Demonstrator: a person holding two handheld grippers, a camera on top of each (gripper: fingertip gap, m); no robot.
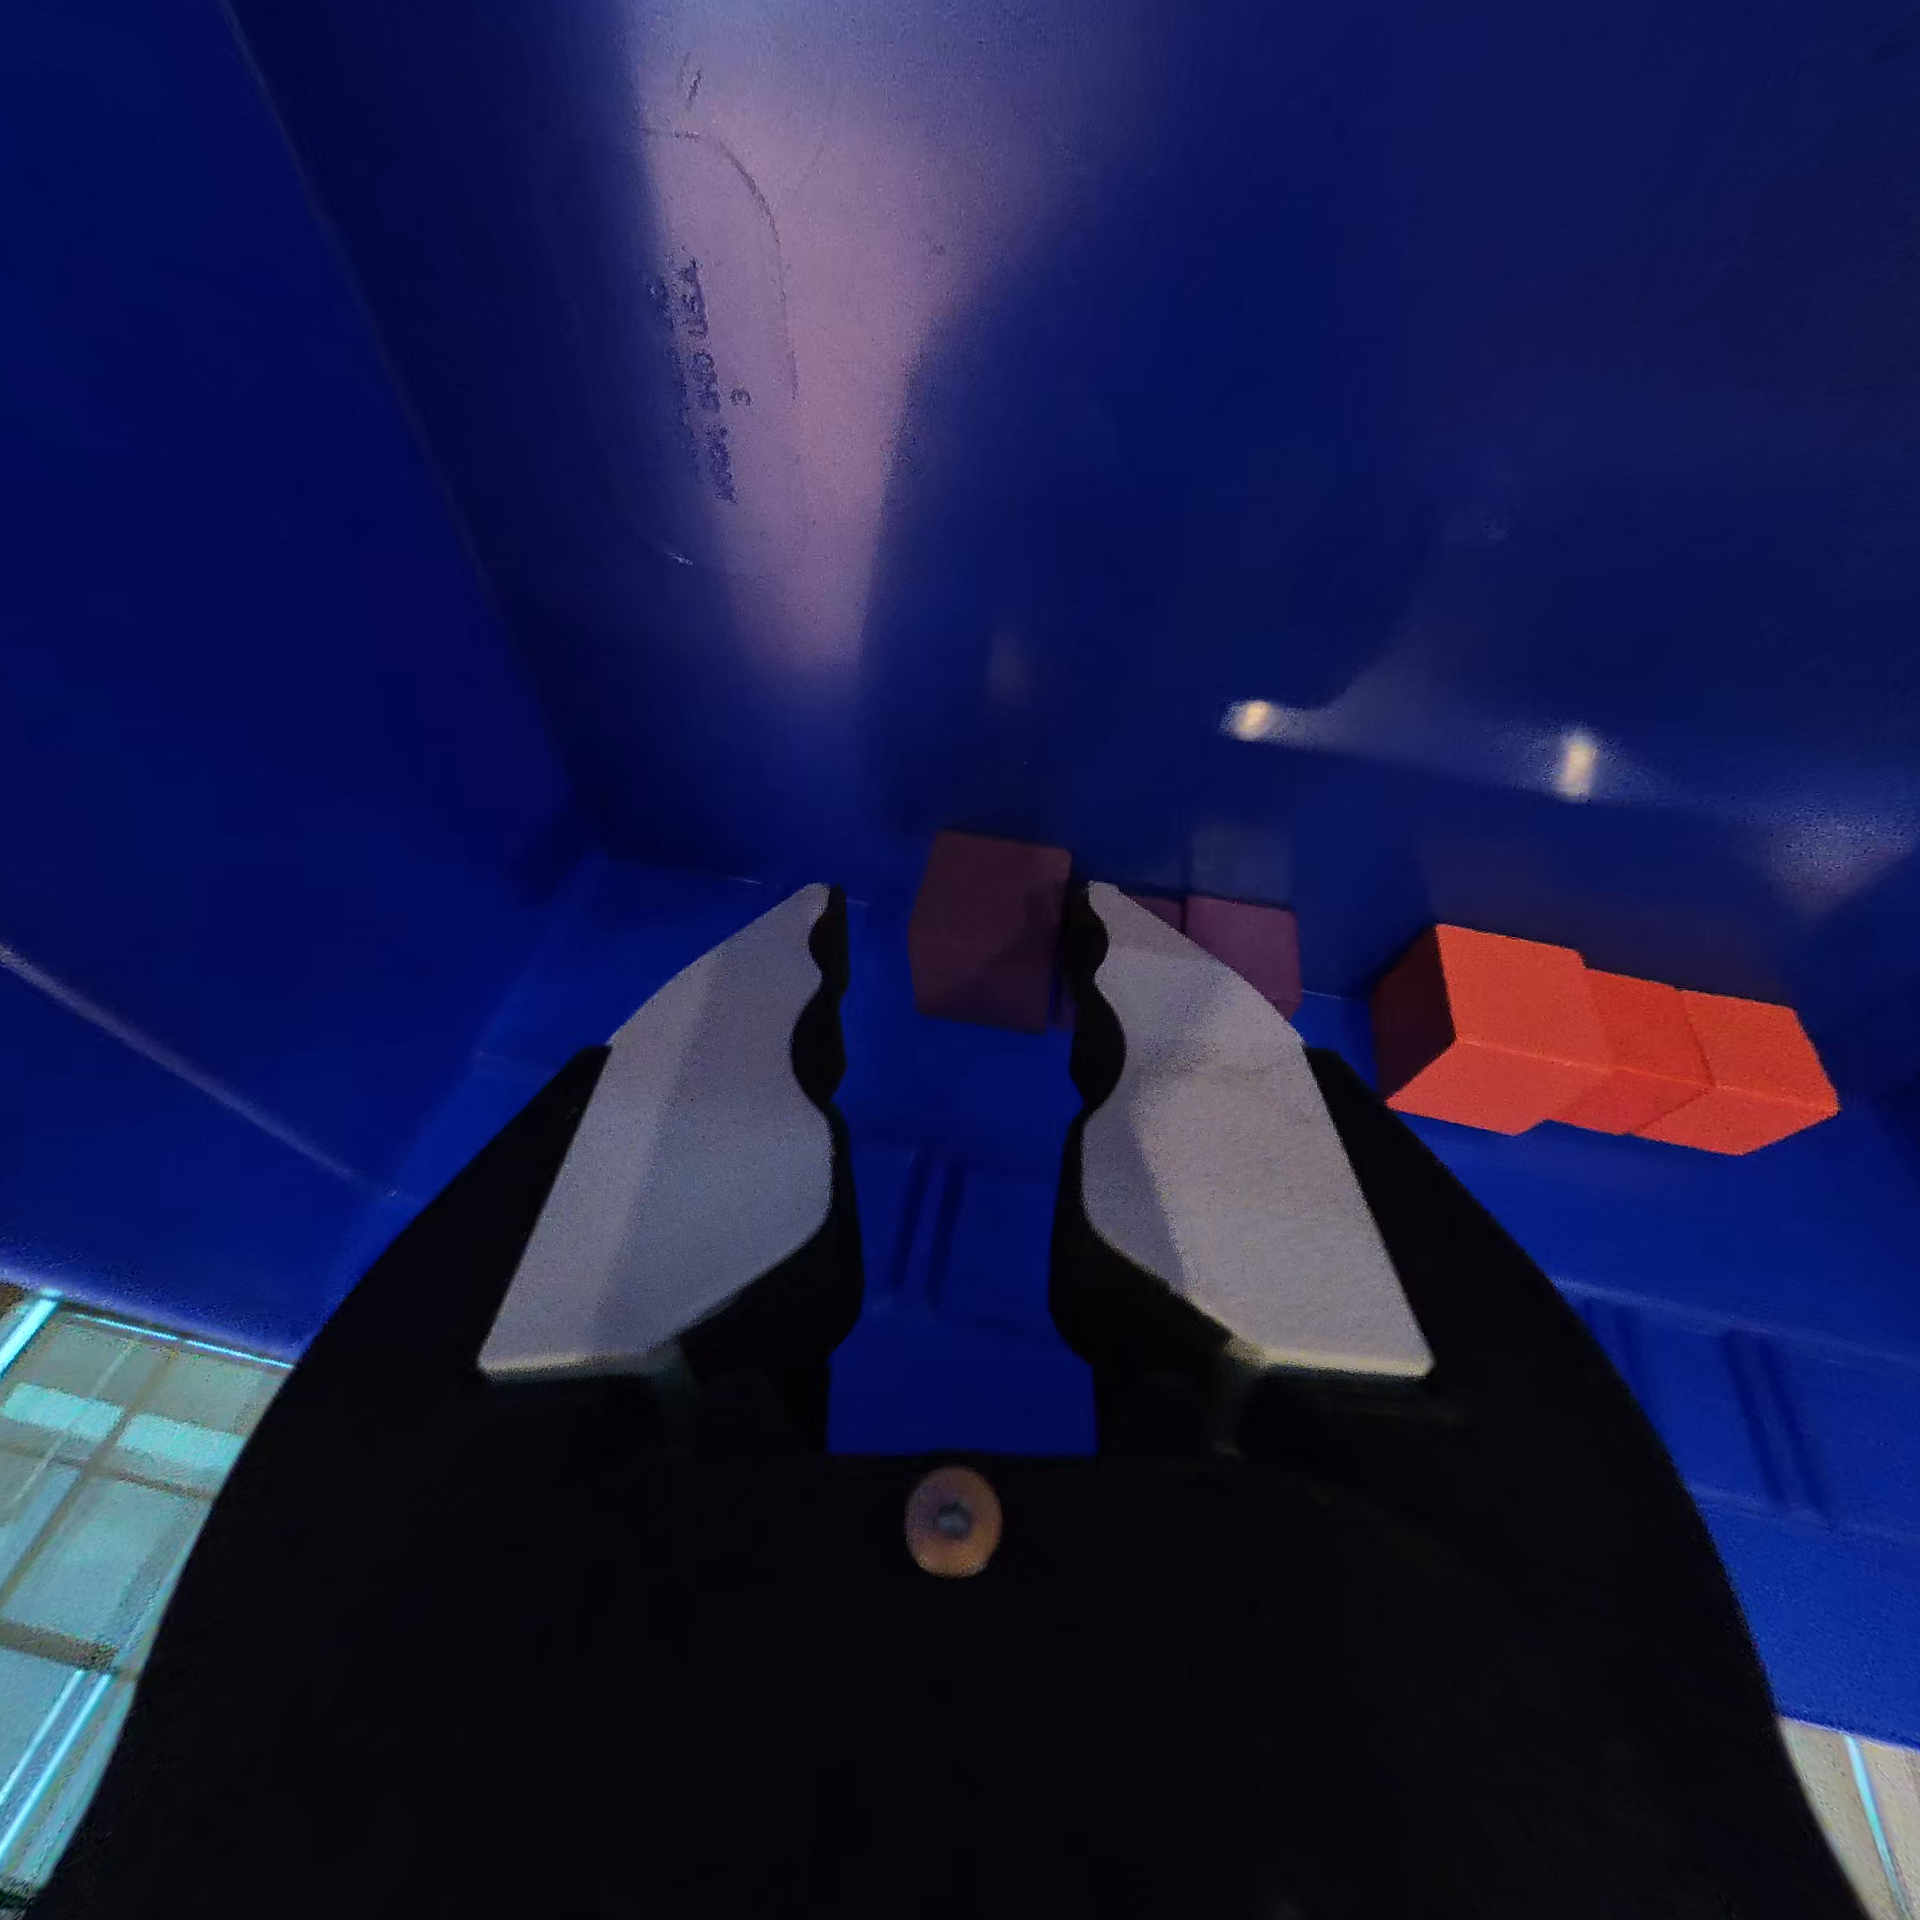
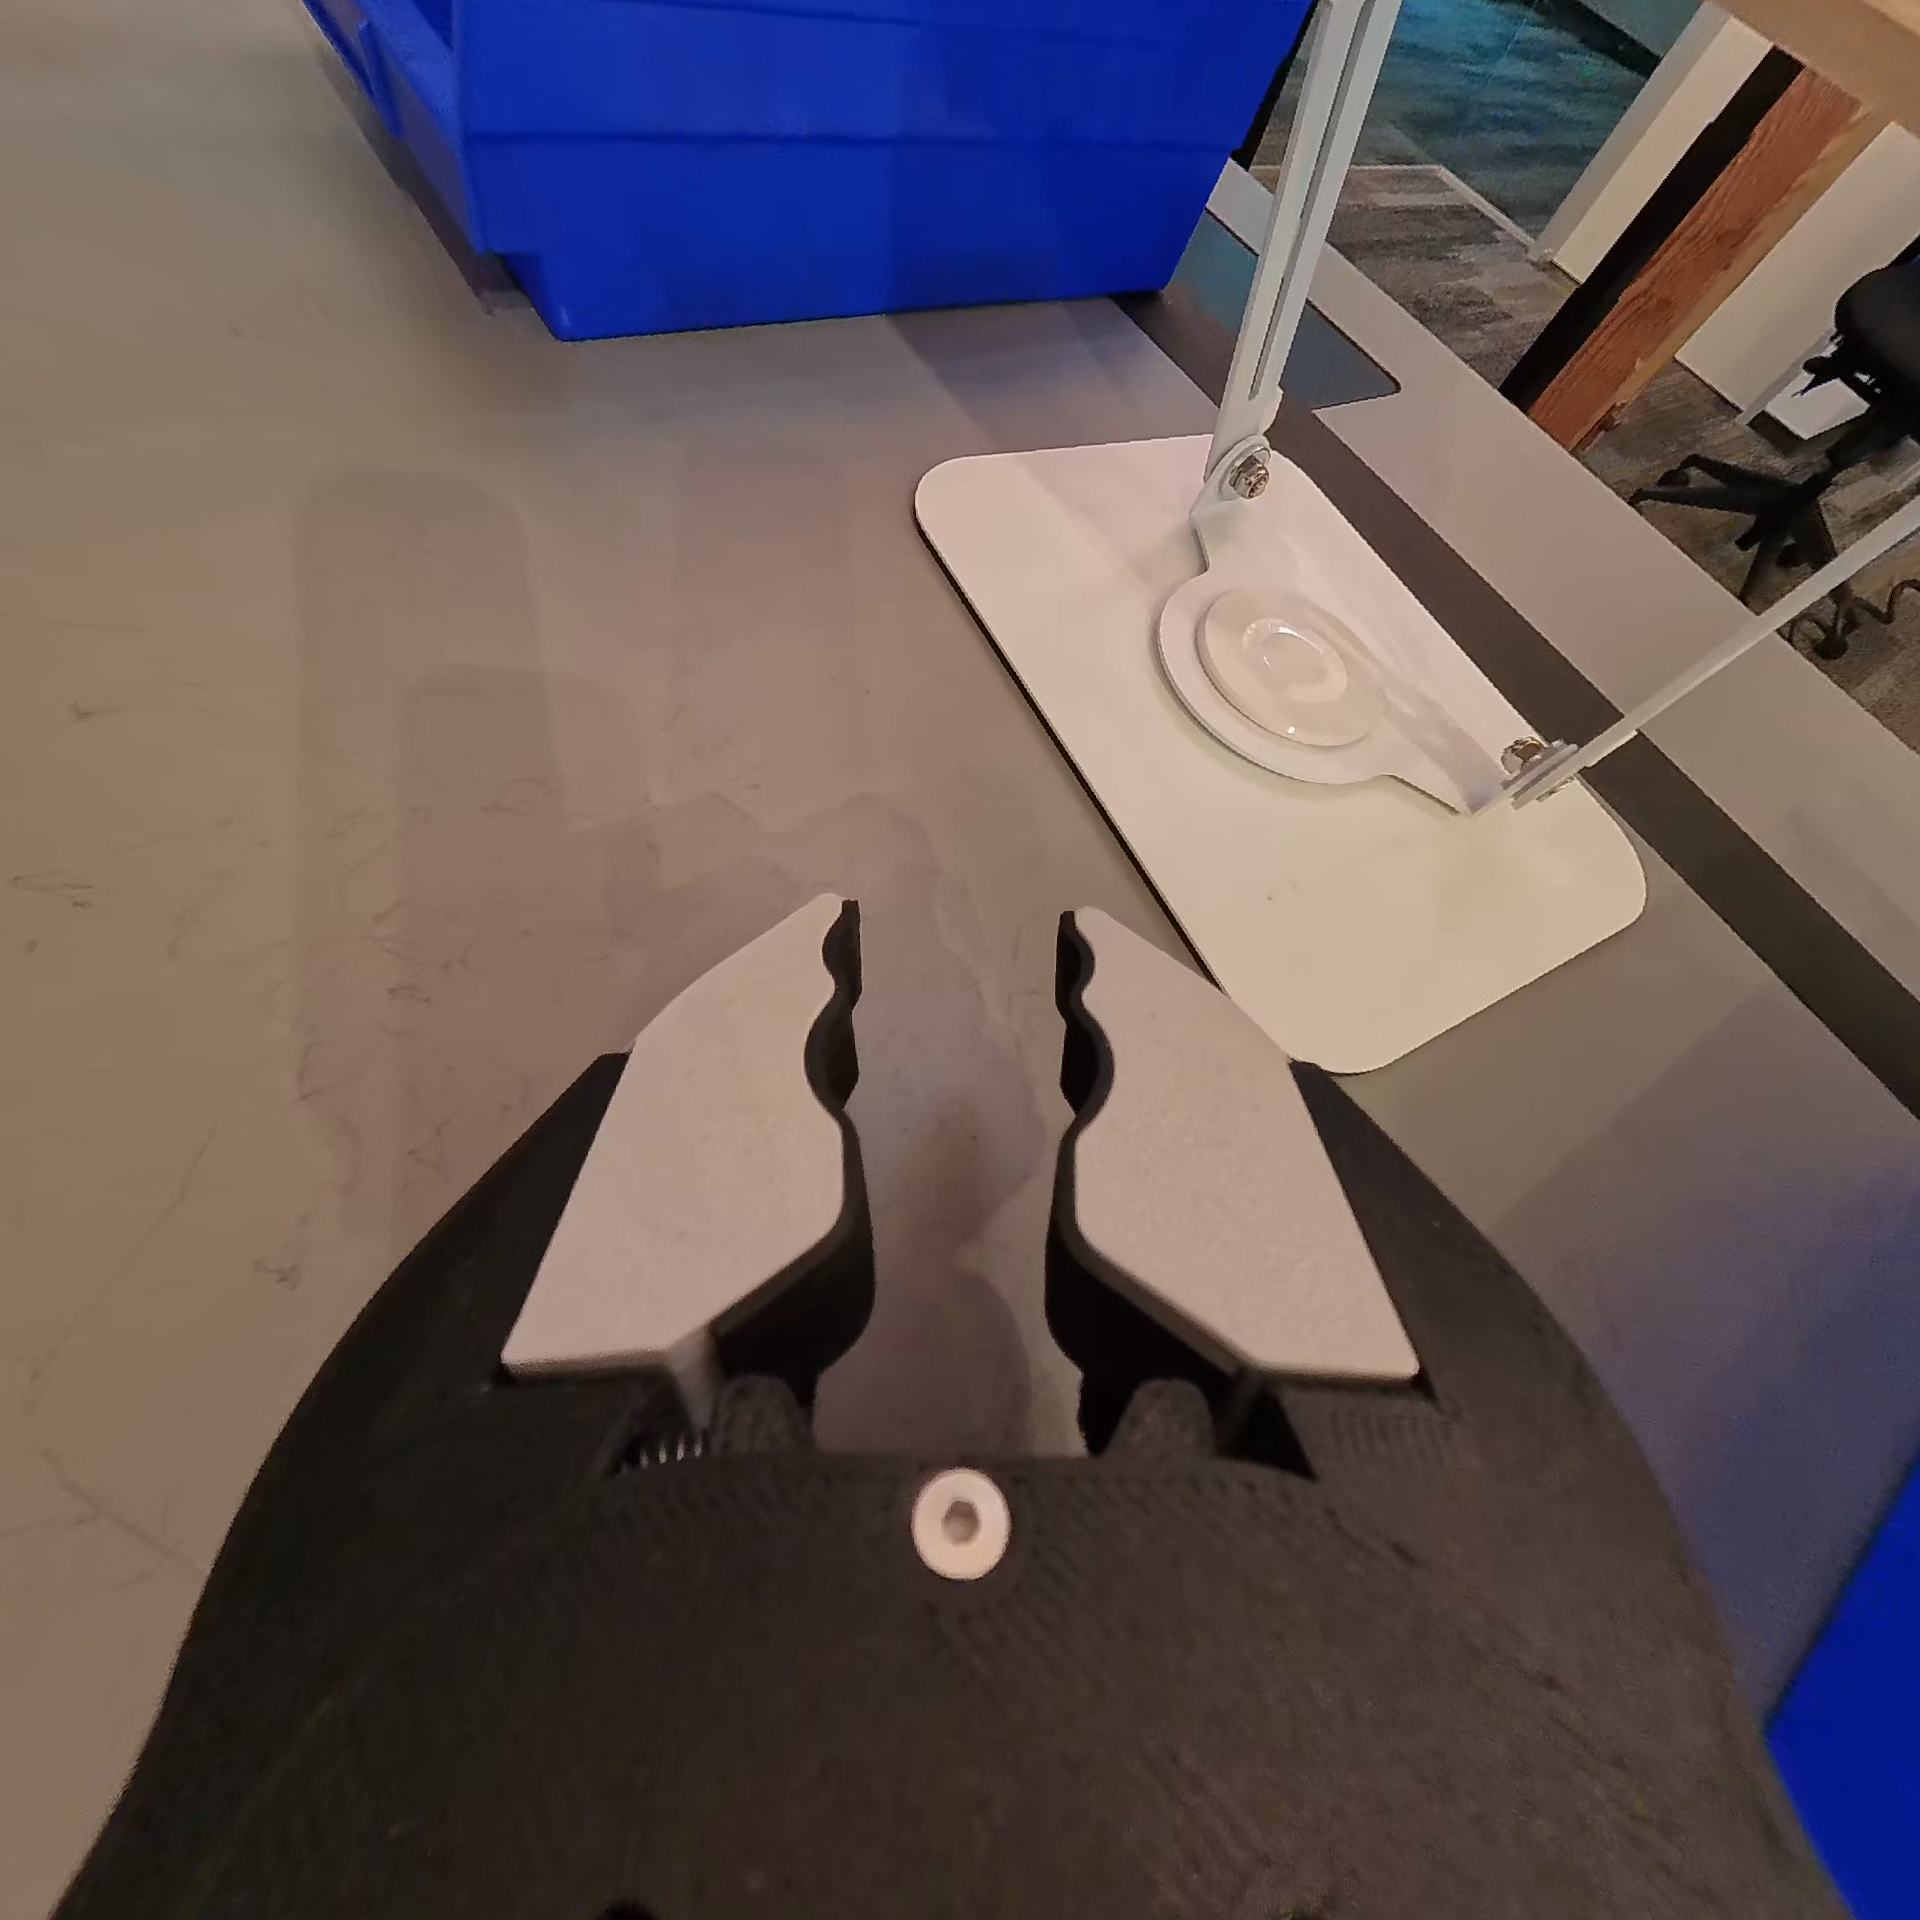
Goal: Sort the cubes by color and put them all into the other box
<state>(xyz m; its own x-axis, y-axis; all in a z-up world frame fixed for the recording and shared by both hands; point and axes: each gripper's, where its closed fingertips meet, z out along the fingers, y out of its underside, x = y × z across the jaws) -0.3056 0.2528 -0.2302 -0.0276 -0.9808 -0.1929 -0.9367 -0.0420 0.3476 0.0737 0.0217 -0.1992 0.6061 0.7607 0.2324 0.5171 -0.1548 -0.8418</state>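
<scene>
My left gripper (image 1: 956,914) is open and empty inside a blue box (image 1: 312,623), low over its floor. Just beyond its fingertips a purple cube (image 1: 982,940) rests against the far wall, with another purple cube (image 1: 1242,940) to its right, partly hidden by the right finger. A row of orange cubes (image 1: 1600,1039) lies touching each other farther right on the box floor. My right gripper (image 2: 958,925) is open and empty above the grey table (image 2: 364,727). A blue box (image 2: 831,156) stands at the table's far side in the right wrist view.
A white stand base (image 2: 1299,935) with two thin white struts (image 2: 1299,208) sits on the table right of my right gripper. A blue edge (image 2: 1860,1621) shows at the lower right. Beyond the table edge are an office chair (image 2: 1829,416) and wooden furniture.
</scene>
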